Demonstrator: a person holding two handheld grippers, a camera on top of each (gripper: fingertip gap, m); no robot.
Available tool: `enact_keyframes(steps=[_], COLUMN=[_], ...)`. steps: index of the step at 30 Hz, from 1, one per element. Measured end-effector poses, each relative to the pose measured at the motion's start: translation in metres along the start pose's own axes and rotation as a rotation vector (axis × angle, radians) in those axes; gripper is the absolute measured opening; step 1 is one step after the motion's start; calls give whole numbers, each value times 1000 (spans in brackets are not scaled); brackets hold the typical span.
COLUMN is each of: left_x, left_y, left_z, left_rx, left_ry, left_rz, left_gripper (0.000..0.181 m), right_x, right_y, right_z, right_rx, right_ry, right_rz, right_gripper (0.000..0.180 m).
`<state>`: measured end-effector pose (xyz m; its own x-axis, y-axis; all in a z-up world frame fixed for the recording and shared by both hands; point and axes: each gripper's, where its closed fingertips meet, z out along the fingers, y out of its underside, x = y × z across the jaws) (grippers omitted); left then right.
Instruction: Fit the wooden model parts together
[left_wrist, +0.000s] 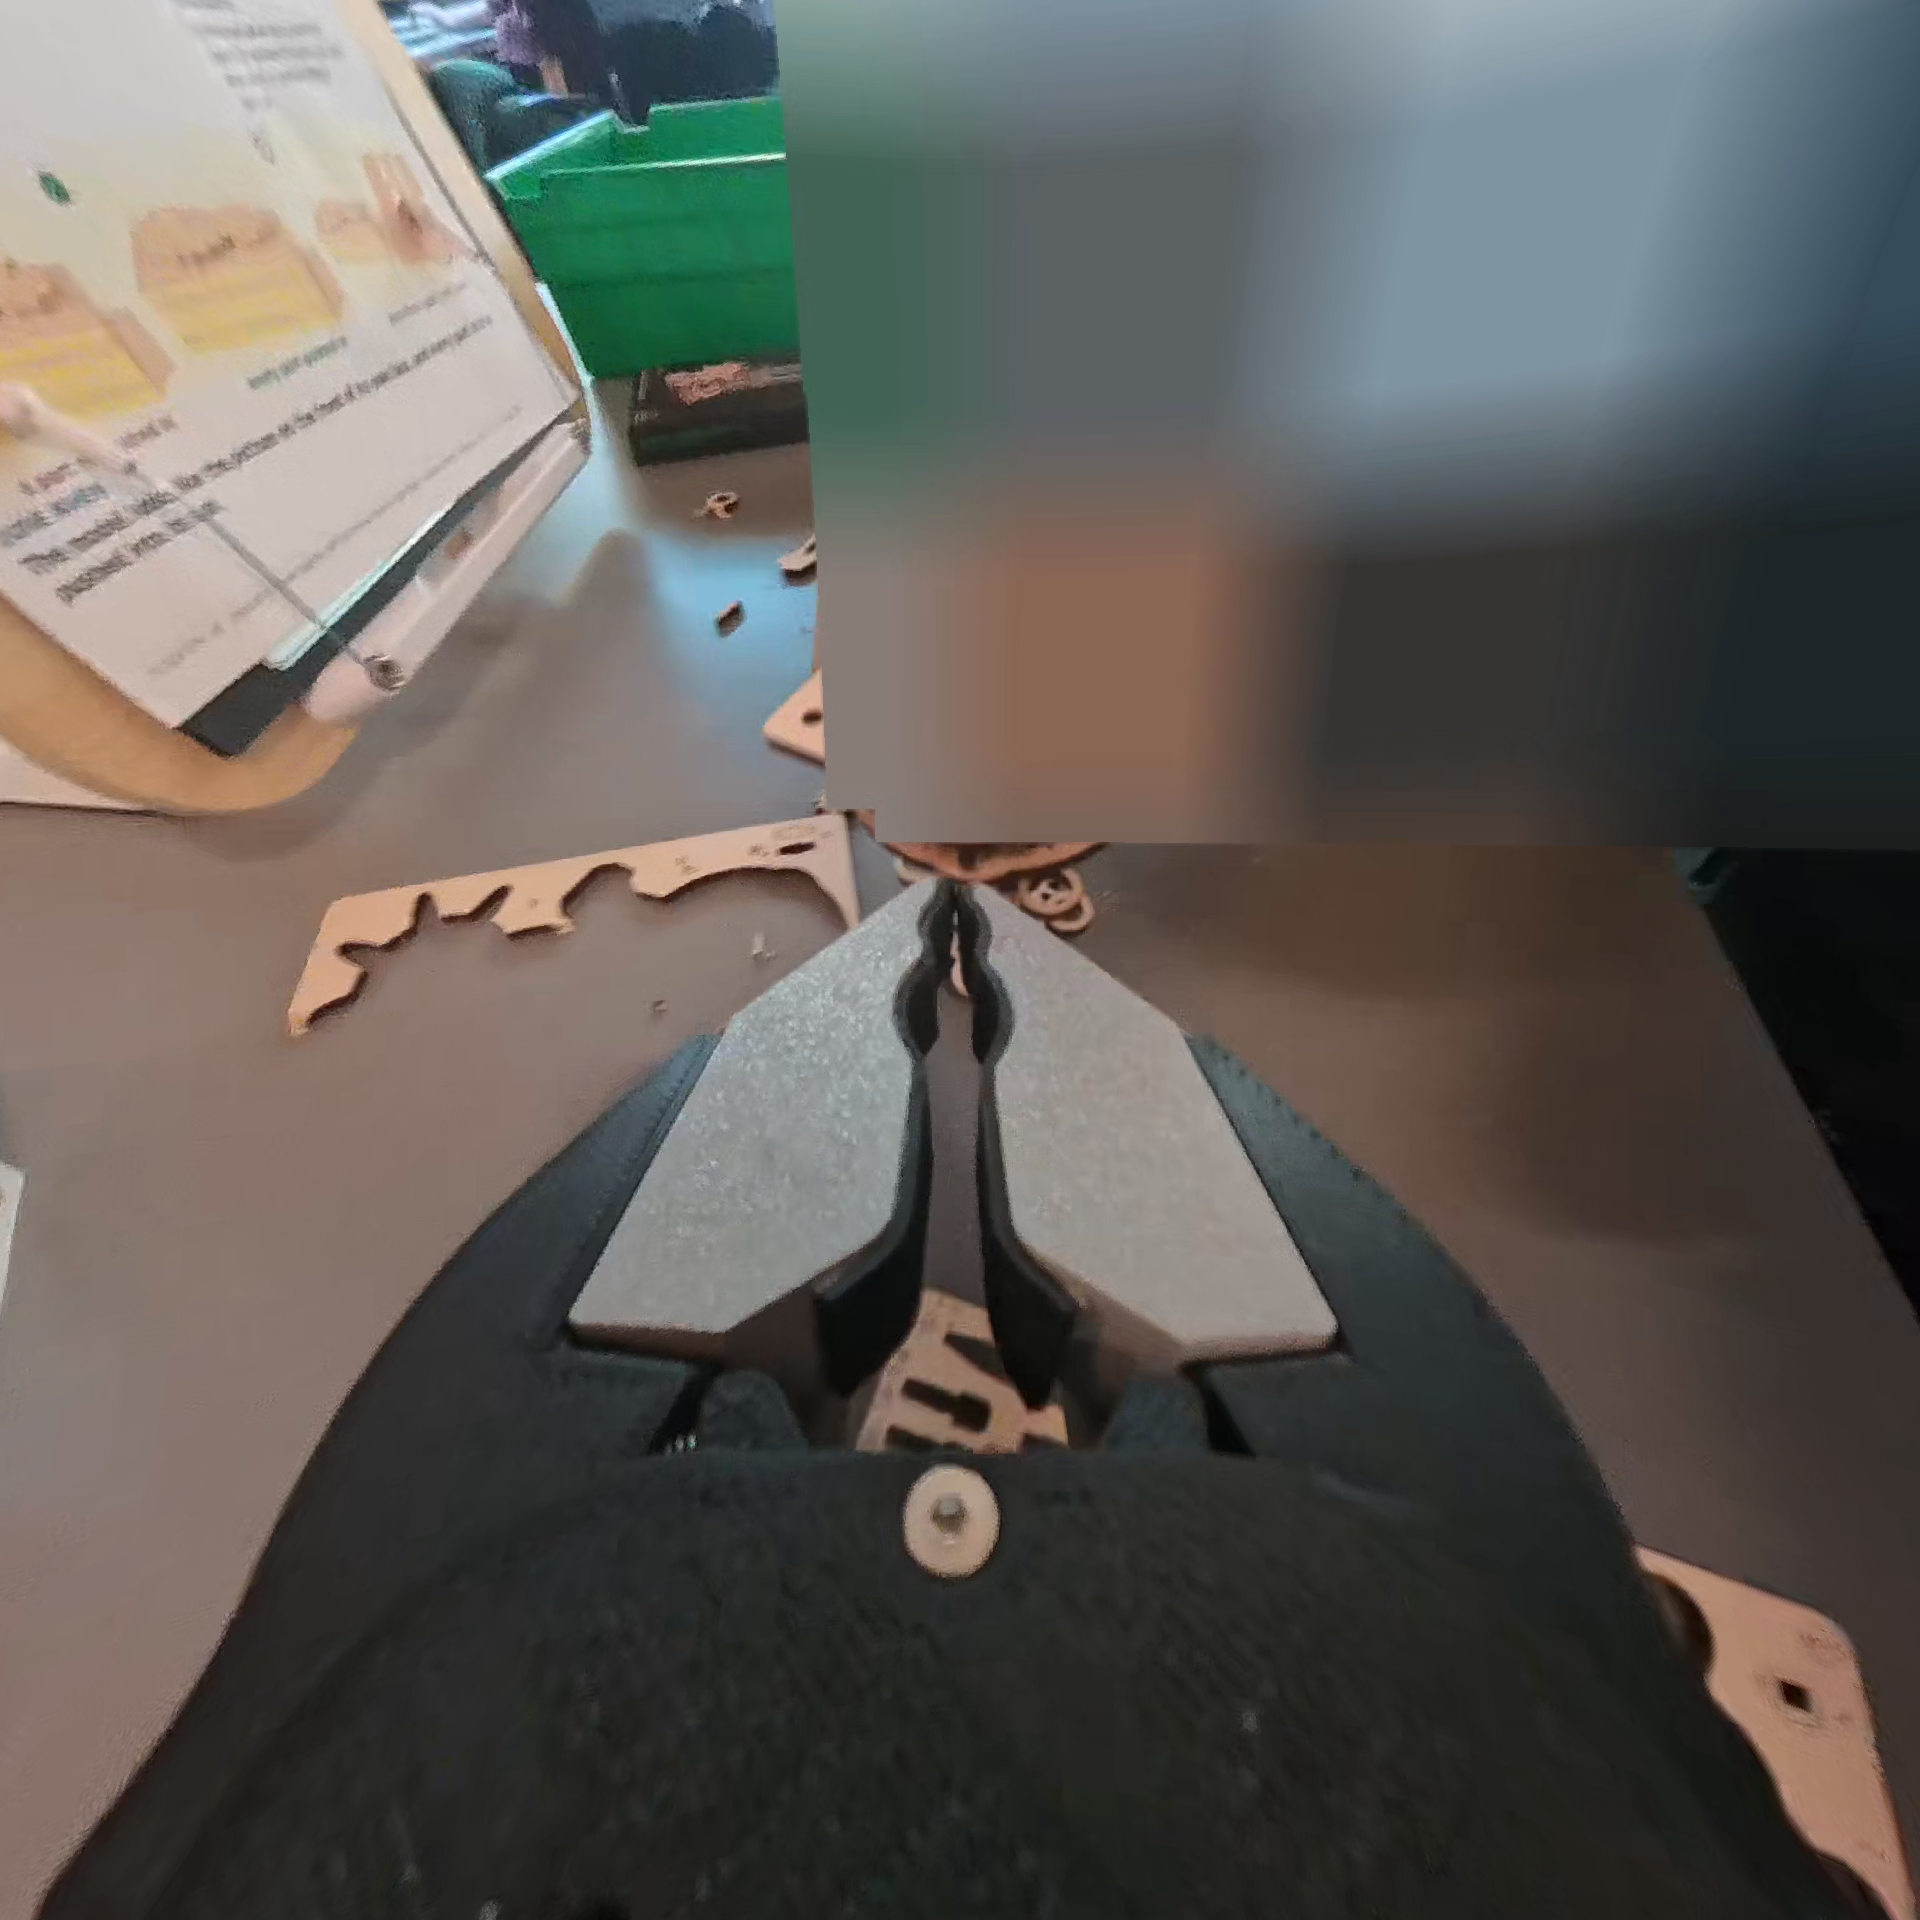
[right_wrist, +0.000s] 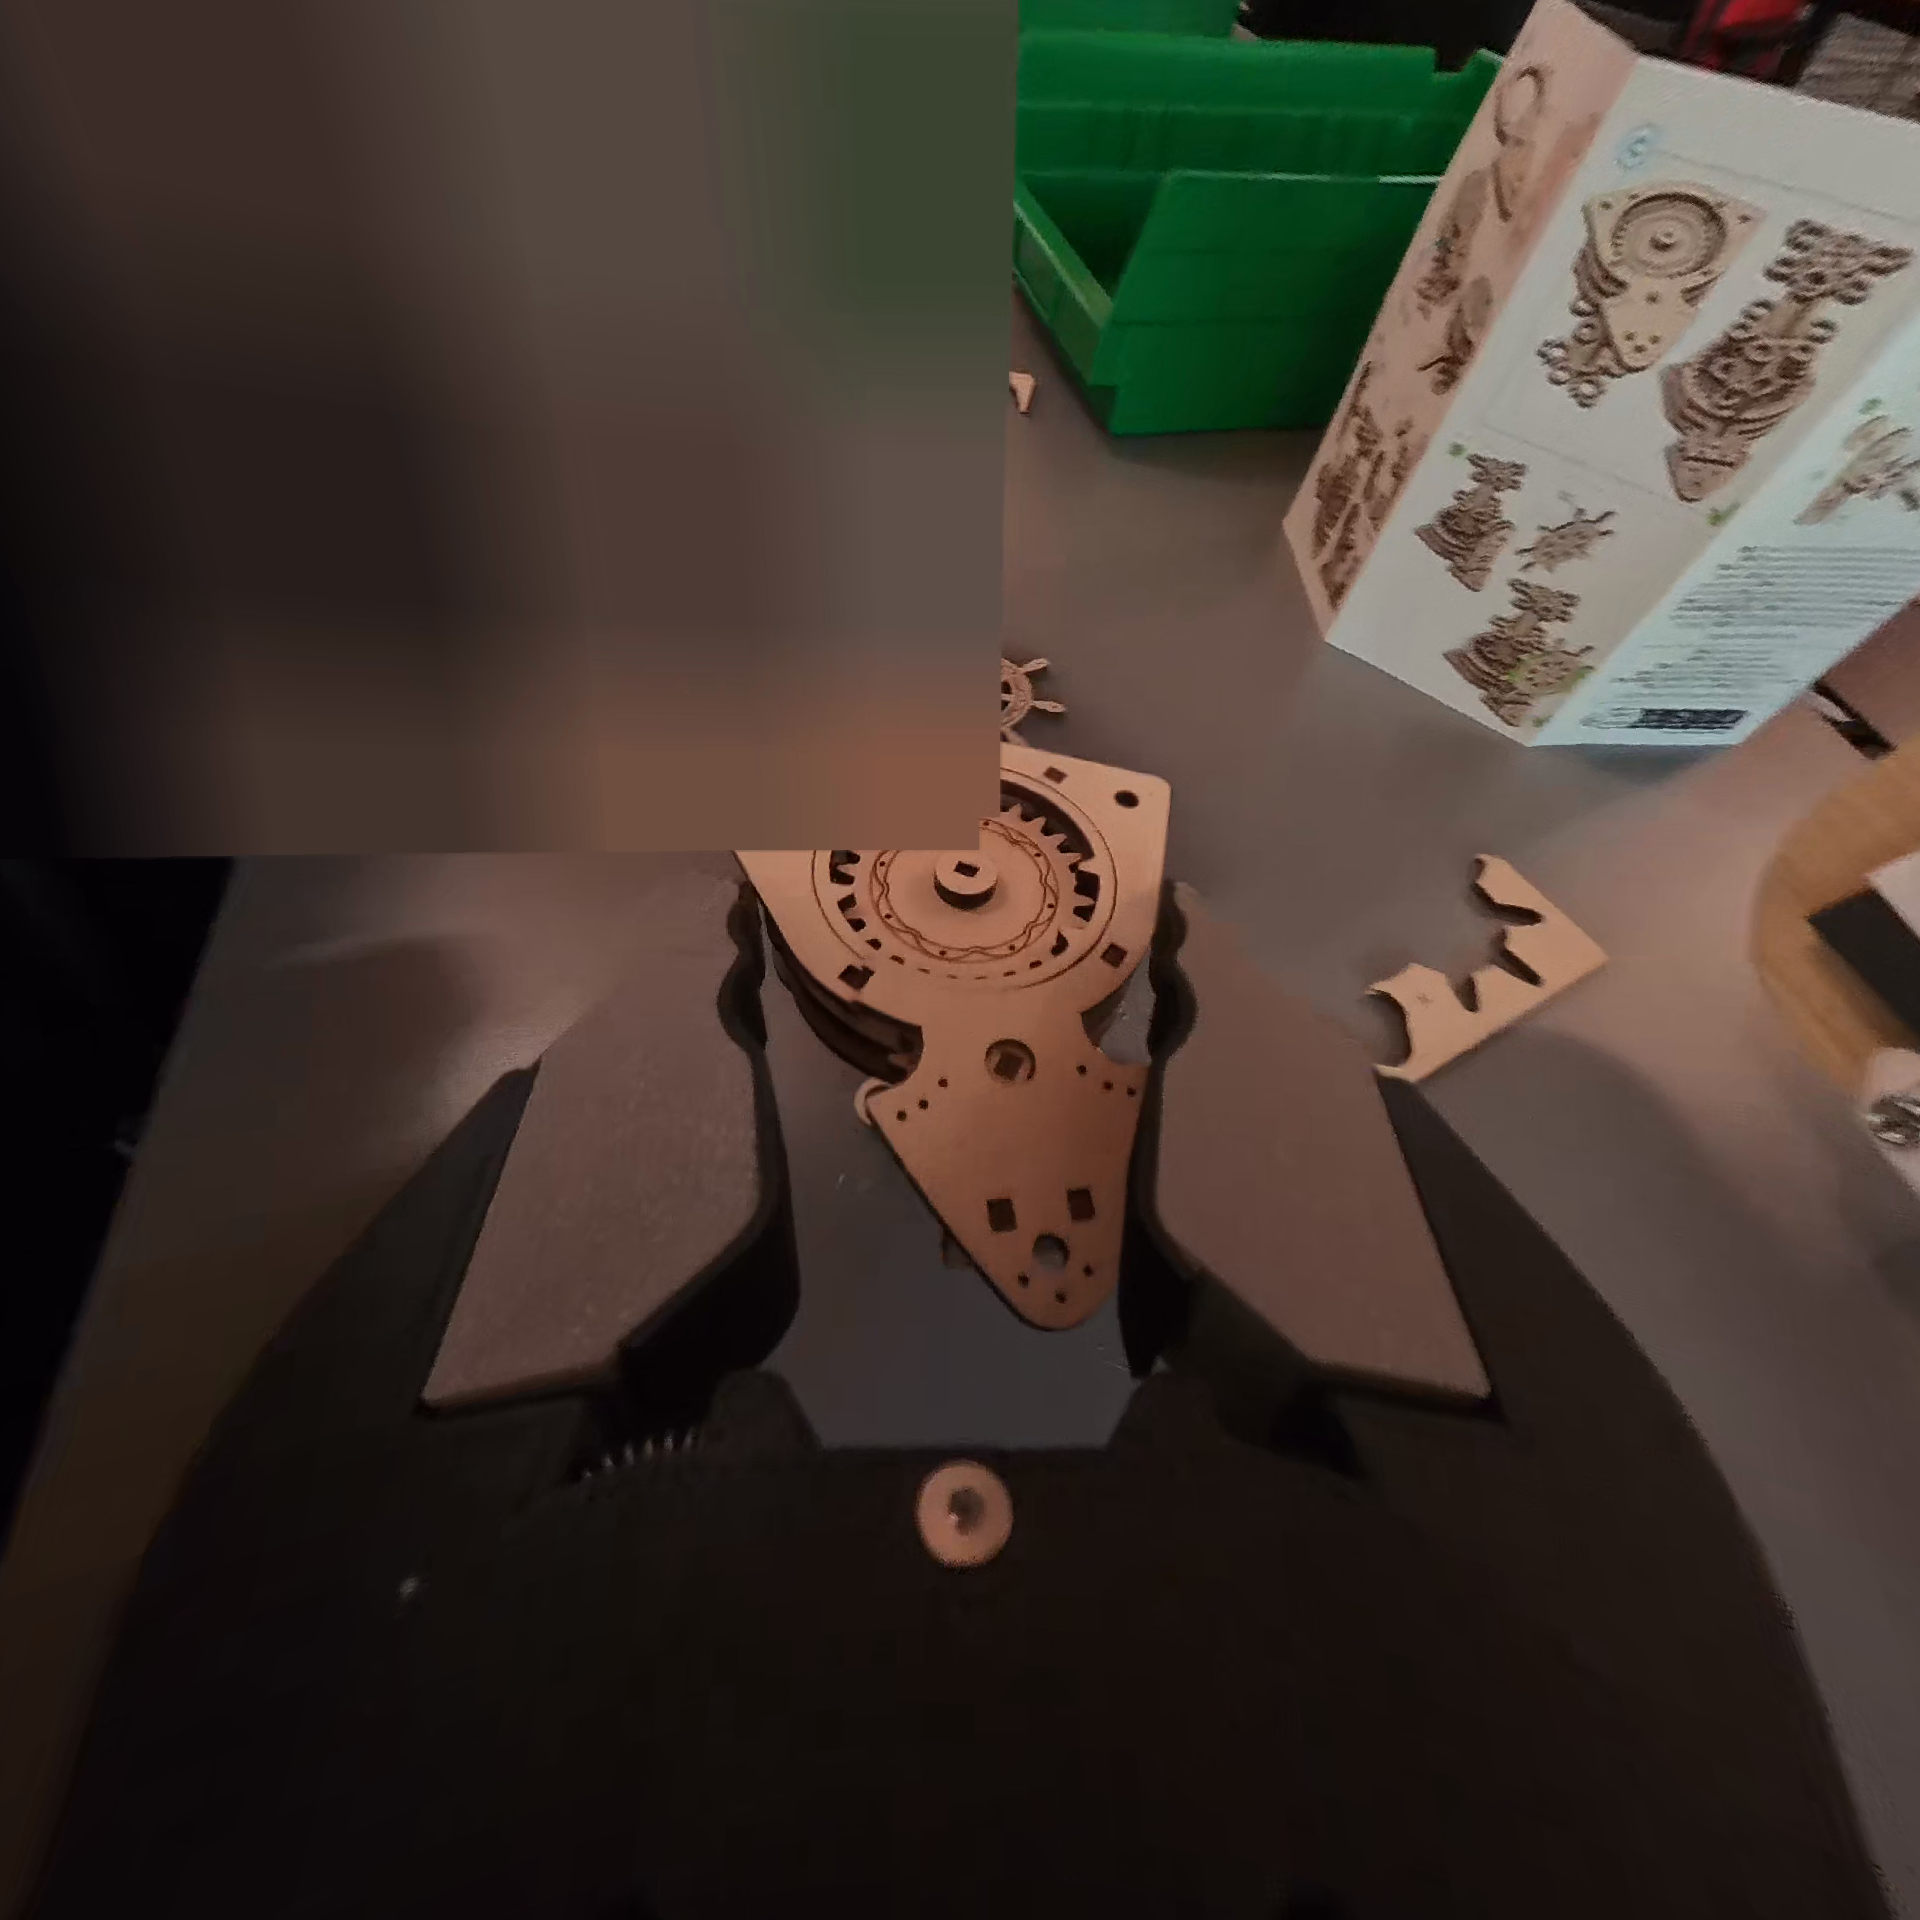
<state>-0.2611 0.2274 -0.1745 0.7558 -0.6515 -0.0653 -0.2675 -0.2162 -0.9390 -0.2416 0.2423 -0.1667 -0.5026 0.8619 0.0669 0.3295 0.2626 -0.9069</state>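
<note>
My right gripper stands around a layered wooden gear assembly. One finger presses each side of its stack, so it is shut on it. The top plate shows a toothed ring, a centre hub and a pointed tail with square holes. My left gripper is shut, its tips together just above the table. I cannot see anything pinched between them. Just beyond the tips lie a small round wooden piece and the edge of a larger wooden part, mostly hidden by a blurred patch.
A wooden offcut frame lies on the grey table and also shows in the right wrist view. A punched wooden sheet lies under the left gripper. Behind stand an instruction booklet on a stand, a green bin and a small ship-wheel piece. The grippers are tip to tip, or close to it.
</note>
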Motion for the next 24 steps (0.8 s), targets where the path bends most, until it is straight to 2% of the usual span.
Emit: enact_keyframes(steps=[3, 6, 7, 9, 12, 14, 17, 22, 24], left_x=[-8, -16, -18, -22, -33, -36, -24, -2, 4], left_y=[12, 23, 23, 20, 29, 27, 3, -34, -43], left_z=[-3, 4, 6, 7, 7, 7, 6, 10, 10], left_rx=[-38, -113, -115, -97, -153, -143, -50, 91, 146], left_ry=[14, 3, -16, -56, -112, -115, -74, 38, 110], left_rz=[-7, -100, -104, -77, -40, -28, -37, -171, -267], left_gripper=[7, 57, 66, 69, 44, 55, 69, 65, 70], right_x=[3, 12, 15, 25, 33, 34, 31, 19, 16], right_y=[-6, -14, -16, -18, -16, -15, -17, -29, -29], right_z=[-6, -12, -13, -15, -19, -21, -19, -13, -11], right_rx=[56, 140, 167, 219, 258, 261, 257, 306, 305], right_ry=[-25, -53, -66, -83, -125, -128, -102, -151, -170], right_rz=[61, 186, 235, 351, 448, 425, 370, 386, 393], right_gripper=[72, 72, 72, 72, 73, 72, 72, 72, 72])
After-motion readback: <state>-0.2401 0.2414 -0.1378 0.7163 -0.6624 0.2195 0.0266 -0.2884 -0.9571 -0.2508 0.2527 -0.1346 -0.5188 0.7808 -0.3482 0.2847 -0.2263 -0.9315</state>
